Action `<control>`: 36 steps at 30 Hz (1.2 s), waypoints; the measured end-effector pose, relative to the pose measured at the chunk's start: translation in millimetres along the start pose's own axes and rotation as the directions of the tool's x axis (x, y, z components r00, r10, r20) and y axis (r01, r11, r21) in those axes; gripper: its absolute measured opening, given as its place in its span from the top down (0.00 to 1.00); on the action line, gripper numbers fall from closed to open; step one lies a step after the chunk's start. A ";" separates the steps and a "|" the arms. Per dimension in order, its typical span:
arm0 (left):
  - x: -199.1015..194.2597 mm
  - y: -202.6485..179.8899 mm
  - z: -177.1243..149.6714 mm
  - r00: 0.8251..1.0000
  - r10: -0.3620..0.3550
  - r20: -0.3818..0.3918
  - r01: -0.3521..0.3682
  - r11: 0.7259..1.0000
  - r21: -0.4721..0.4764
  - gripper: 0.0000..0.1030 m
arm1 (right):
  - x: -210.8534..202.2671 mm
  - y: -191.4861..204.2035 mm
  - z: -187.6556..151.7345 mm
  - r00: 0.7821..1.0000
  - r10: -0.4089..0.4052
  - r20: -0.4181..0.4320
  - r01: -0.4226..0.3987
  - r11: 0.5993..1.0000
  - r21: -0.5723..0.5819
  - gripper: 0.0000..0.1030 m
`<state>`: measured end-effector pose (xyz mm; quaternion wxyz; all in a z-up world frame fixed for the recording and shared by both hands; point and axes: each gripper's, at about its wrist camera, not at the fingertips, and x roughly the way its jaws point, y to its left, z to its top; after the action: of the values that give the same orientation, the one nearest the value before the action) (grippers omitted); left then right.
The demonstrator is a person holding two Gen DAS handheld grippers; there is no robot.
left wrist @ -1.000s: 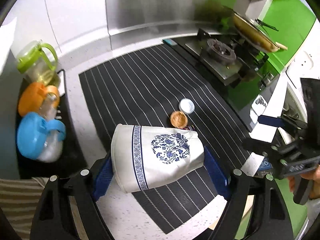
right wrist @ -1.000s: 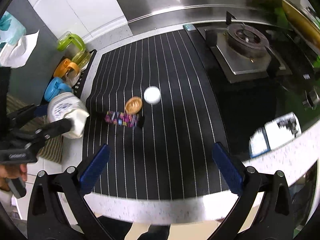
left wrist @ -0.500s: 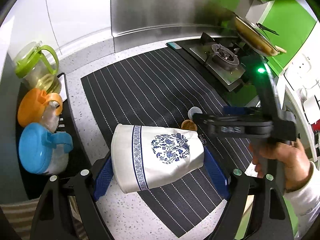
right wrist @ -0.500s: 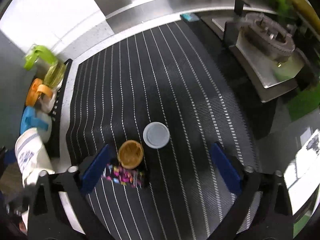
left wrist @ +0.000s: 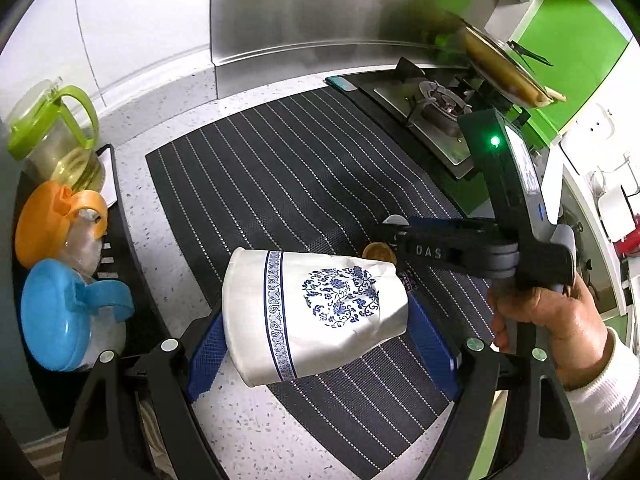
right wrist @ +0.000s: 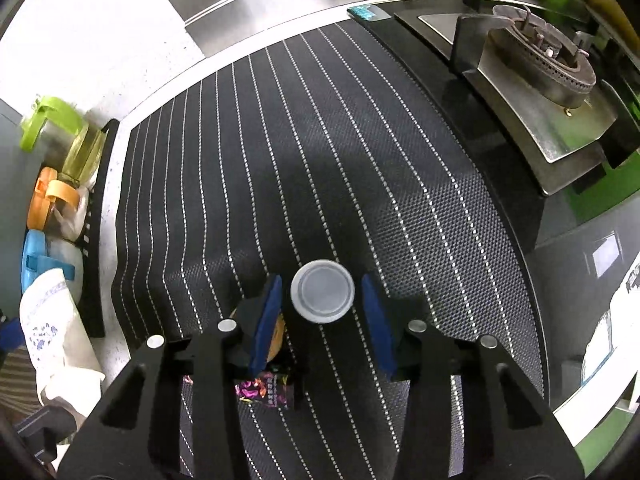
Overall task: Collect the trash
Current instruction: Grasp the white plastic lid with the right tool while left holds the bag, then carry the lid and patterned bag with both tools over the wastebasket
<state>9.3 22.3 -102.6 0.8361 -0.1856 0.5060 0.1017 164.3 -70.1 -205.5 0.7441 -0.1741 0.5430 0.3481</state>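
My left gripper [left wrist: 316, 320] is shut on a white bag with blue floral print [left wrist: 316, 312], held above the counter's front left. The bag also shows at the left edge of the right wrist view [right wrist: 56, 320]. My right gripper [right wrist: 322, 312] is open, its blue pads on either side of a small white plastic lid [right wrist: 322, 297] lying on the black striped mat [right wrist: 320, 140], not touching it. A brown round piece [left wrist: 378, 251] lies just left of the lid, half hidden by the left finger [right wrist: 266, 320]. A colourful wrapper [right wrist: 264, 390] lies under the gripper.
Three lidded jugs, green [left wrist: 52, 136], orange [left wrist: 60, 220] and blue [left wrist: 68, 316], stand on a black rack at the left. A gas stove [right wrist: 536, 64] sits at the right of the mat, with a pan [left wrist: 500, 68] above it. A steel backsplash runs behind.
My right gripper has moved forward and down over the mat to the white lid, and its jaws have narrowed around it. My left gripper has kept hold of the bag, nearly still.
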 end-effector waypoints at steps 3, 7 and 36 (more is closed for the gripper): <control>0.2 -0.3 0.4 1.000 -0.008 0.002 0.008 1.000 0.007 0.22 | 2.5 2.9 -0.9 1.000 -0.013 0.009 0.013 1.000 -0.005 0.69; 0.0 -0.3 0.0 1.000 -0.017 0.004 0.017 1.000 0.019 0.22 | 2.4 2.1 -2.7 1.000 -0.013 0.022 0.013 1.000 0.005 0.69; -26.8 -218.0 -46.7 0.924 -0.354 -0.142 0.360 0.688 0.630 0.22 | -246.3 -99.6 -284.7 0.900 -0.338 0.274 0.154 0.836 0.526 0.69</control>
<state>37.1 -194.9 -53.3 0.8496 0.0180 0.4673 -0.2439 -2.2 -402.0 -88.0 0.8883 0.0173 0.4420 0.1235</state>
